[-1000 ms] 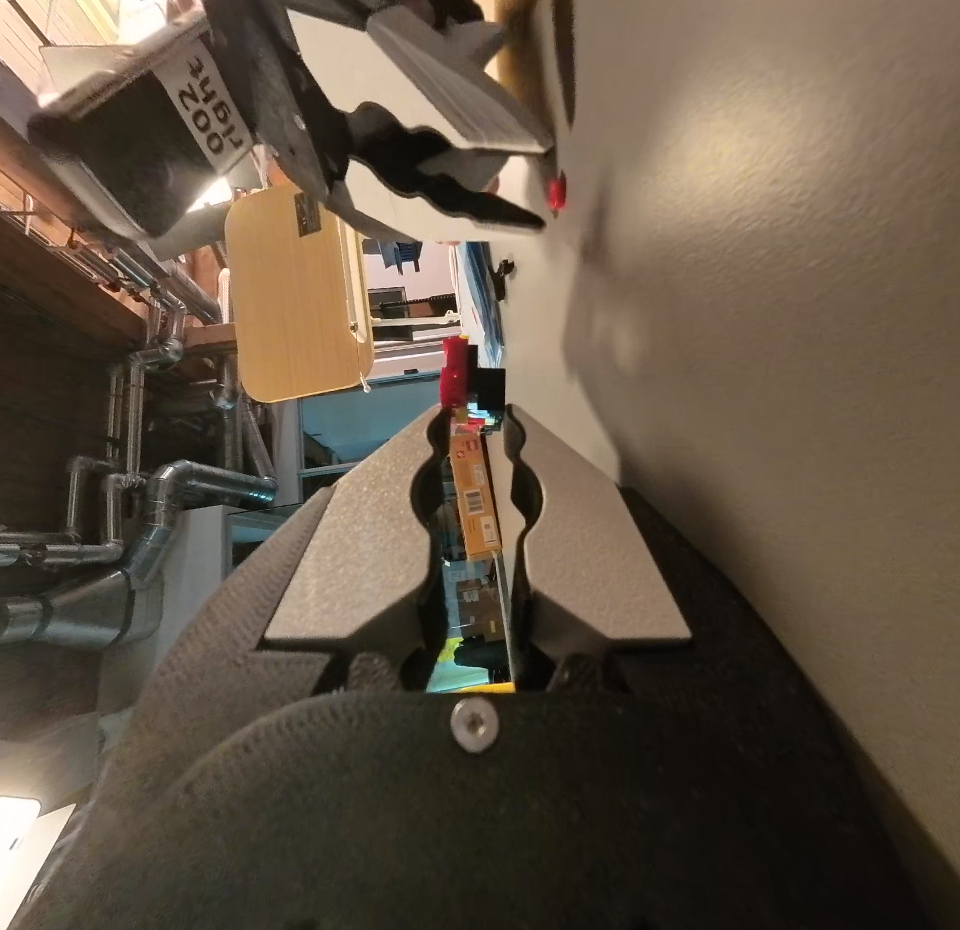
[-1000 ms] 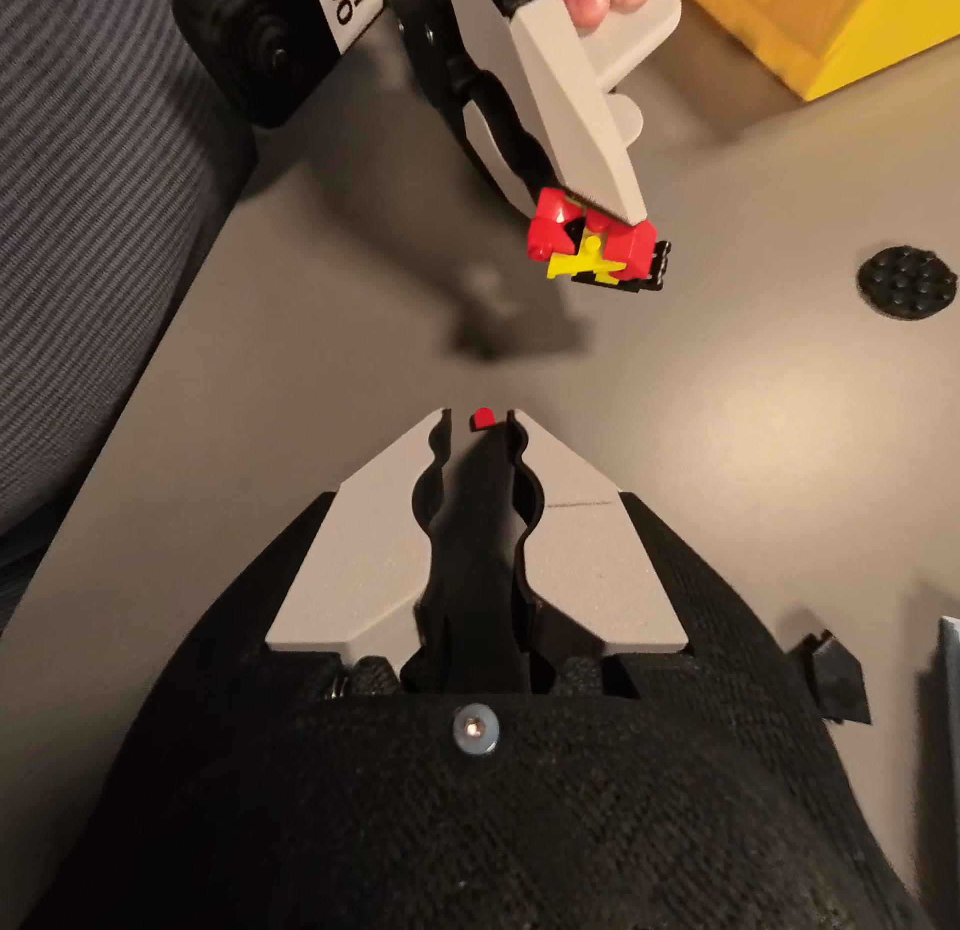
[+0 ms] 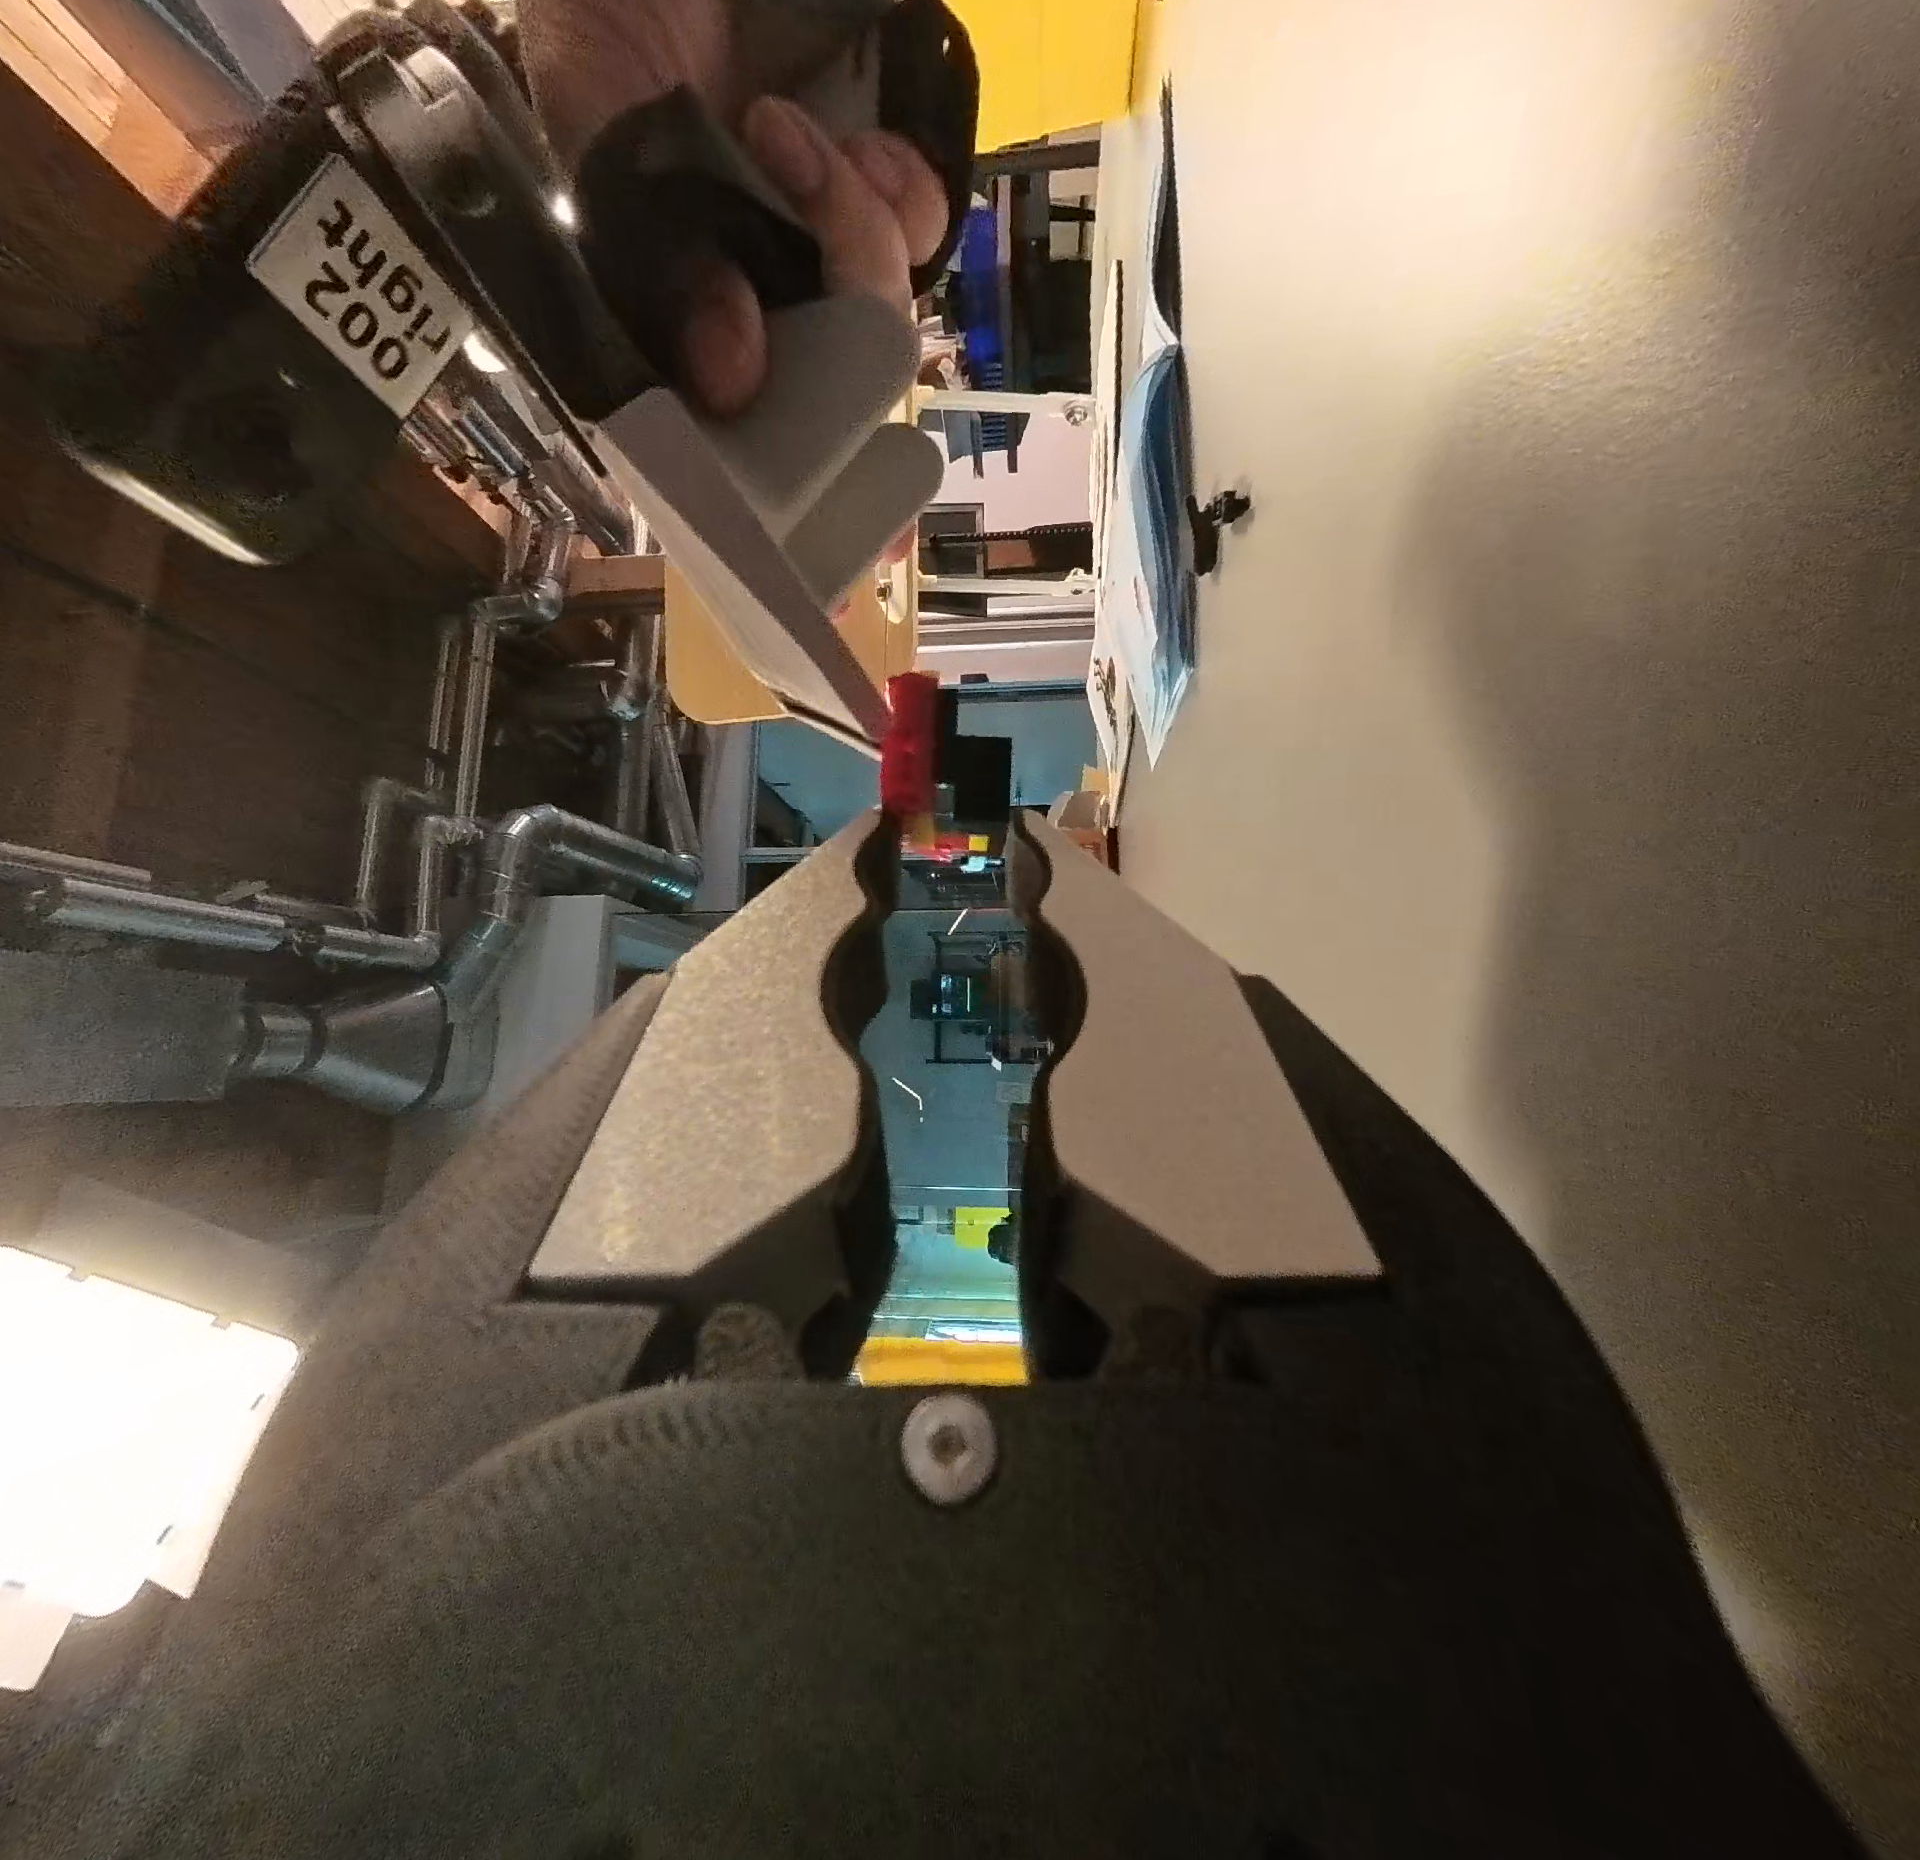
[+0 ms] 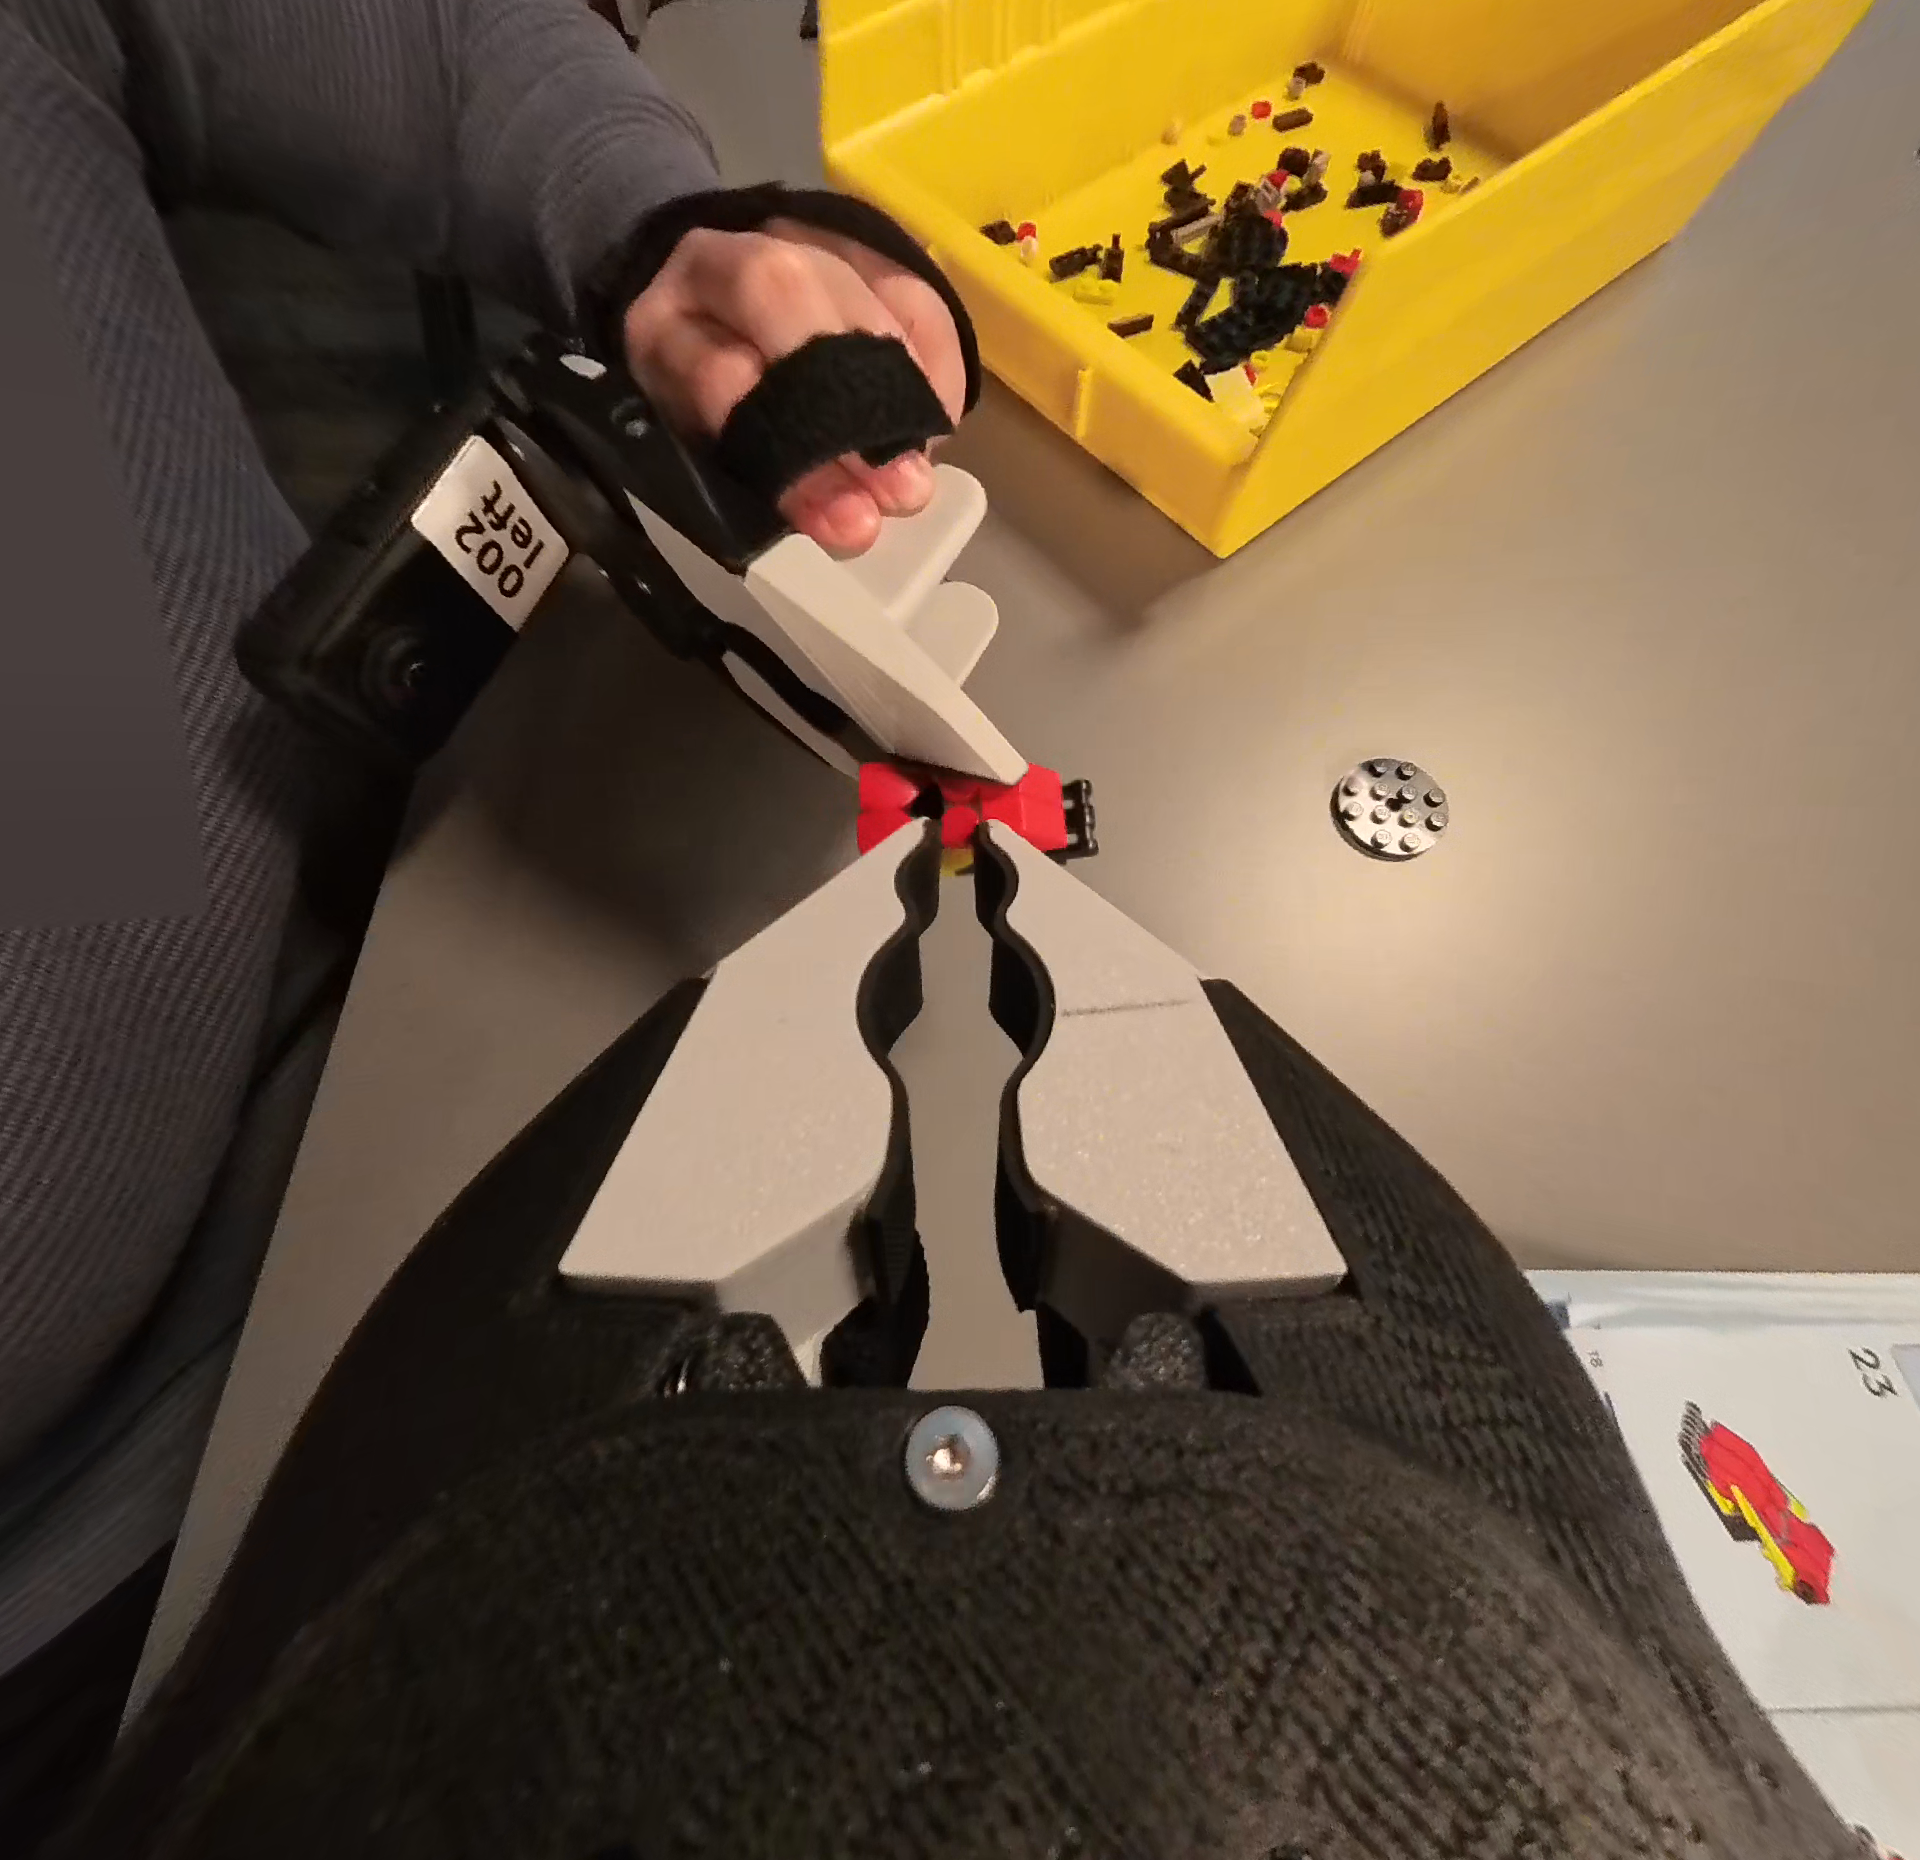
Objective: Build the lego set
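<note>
My left gripper [image 3: 951,823] is shut on a small red, yellow and black lego model [image 3: 912,740], held above the grey table. In the right wrist view the left gripper [image 4: 966,776] comes in from the upper left with the model [image 4: 1034,813] at its tips. My right gripper [image 4: 956,844] is nearly closed, with a small red piece [image 4: 958,821] between its tips, pressed against the middle of the model. In the left wrist view the right gripper [image 3: 878,735] reaches in from the upper left and touches the model's red part.
A yellow bin [image 4: 1143,460] with several loose pieces stands at the back right. A black round plate [image 4: 1390,808] lies on the table [image 4: 1455,1031]. An instruction booklet [image 4: 1714,1498] lies at the front right. A person's sleeve [image 4: 260,356] fills the left side. Less than 4 cm separates the two grippers' tips.
The right gripper closed on the small red piece that lay on the table and rose to the model. The left gripper brought the model close to the right gripper's tips.
</note>
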Demonstrator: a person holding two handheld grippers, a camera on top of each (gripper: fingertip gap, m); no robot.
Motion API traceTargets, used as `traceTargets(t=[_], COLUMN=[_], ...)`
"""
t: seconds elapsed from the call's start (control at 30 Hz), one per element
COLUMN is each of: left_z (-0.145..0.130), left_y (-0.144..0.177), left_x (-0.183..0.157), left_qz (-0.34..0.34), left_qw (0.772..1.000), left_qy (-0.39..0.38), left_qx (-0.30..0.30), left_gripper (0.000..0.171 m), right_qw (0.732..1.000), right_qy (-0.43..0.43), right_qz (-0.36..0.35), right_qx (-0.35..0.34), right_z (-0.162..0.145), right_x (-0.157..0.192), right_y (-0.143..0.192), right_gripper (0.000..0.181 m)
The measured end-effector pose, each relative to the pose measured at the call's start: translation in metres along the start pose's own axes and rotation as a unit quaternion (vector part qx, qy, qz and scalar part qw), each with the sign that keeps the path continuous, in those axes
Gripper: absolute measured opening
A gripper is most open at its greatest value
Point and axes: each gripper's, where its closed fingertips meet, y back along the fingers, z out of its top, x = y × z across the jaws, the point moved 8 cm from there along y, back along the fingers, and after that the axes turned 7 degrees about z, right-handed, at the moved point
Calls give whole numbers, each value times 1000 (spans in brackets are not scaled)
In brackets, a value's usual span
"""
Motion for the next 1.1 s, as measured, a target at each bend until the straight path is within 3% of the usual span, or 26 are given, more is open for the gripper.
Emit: traceTargets(t=[1.1], left_z=[-4], left_y=[-2], left_x=[-6], left_qz=[-25], left_qw=[1000], left_qy=[-3], left_qx=[-1], left_gripper=[19], right_qw=[999], right_qy=[37], right_qz=[-18], right_qx=[20], right_z=[-4], right_x=[0], right_y=[-7], right_gripper=[9])
